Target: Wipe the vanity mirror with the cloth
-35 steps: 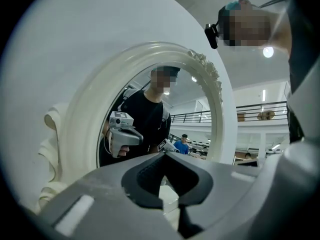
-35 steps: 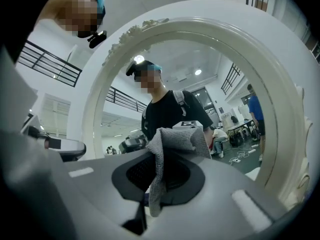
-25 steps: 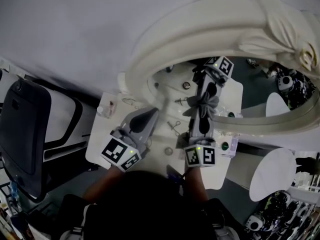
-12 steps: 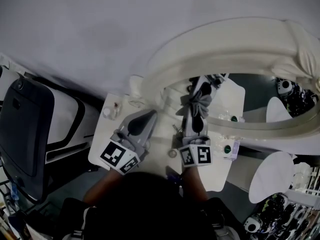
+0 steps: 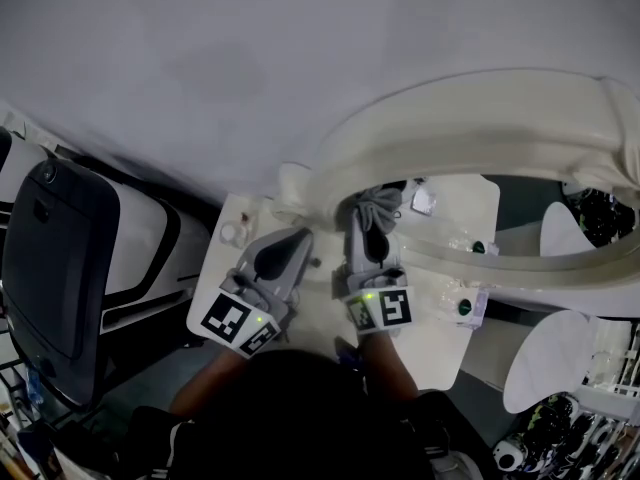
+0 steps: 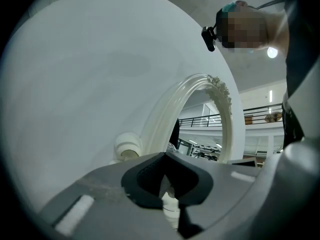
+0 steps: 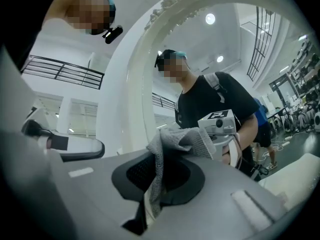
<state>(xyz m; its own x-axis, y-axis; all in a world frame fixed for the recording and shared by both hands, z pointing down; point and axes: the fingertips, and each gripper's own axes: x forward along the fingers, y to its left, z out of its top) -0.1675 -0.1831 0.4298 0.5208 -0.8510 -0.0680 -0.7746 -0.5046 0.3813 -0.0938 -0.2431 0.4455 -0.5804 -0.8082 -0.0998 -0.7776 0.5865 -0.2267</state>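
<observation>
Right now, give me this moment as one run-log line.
right tool: shut on grey knitted cloth | cloth: at left end of oval cream-framed vanity mirror | left tool: shut, empty

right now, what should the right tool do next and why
Probably sweep the right tool rightward across the vanity mirror: it is shut on the grey cloth at the mirror's left end, and most of the mirror lies to its right.

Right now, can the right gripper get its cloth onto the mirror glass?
Probably yes. The right gripper is shut on the grey cloth, which bunches past its tips close in front of the vanity mirror. Nothing stands between them. Whether they touch, I cannot tell.
</observation>
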